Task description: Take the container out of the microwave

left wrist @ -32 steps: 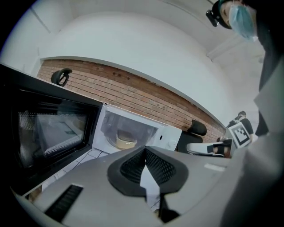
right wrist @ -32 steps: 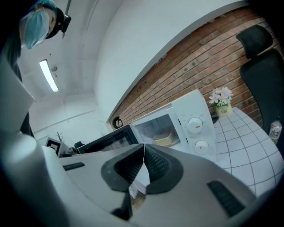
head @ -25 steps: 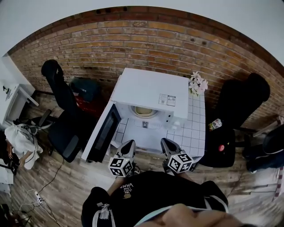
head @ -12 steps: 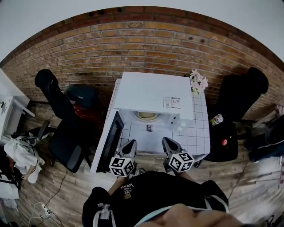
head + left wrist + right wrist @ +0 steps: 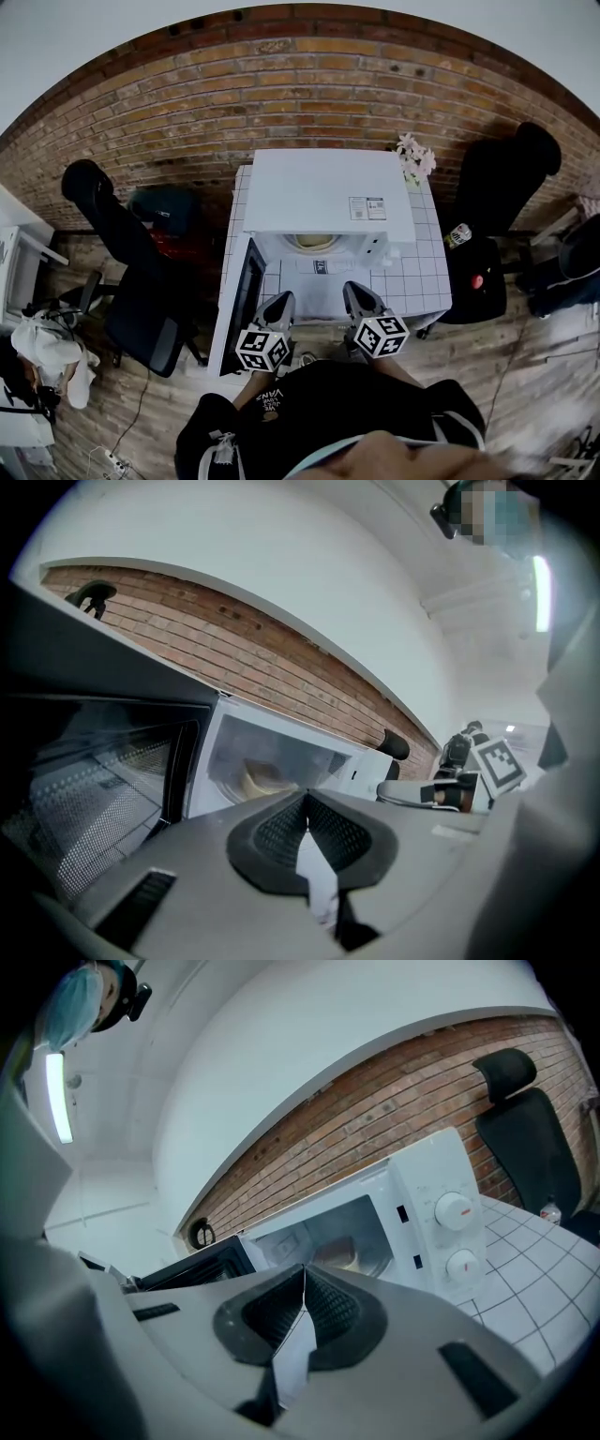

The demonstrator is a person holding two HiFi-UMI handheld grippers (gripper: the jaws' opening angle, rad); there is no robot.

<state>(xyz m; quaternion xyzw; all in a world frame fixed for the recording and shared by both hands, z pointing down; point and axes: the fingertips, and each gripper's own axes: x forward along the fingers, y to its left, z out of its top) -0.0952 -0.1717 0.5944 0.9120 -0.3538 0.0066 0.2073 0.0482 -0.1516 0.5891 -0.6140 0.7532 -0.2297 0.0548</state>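
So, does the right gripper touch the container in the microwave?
Apart. The head view shows the right gripper outside the microwave, the container deep inside.

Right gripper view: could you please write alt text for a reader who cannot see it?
The shut, empty right claw points at a white microwave whose door stands open, with a pale container inside. The microwave sits on a white tiled table before a brick wall.

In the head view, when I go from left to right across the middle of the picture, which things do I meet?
Black chair → microwave → bottle.
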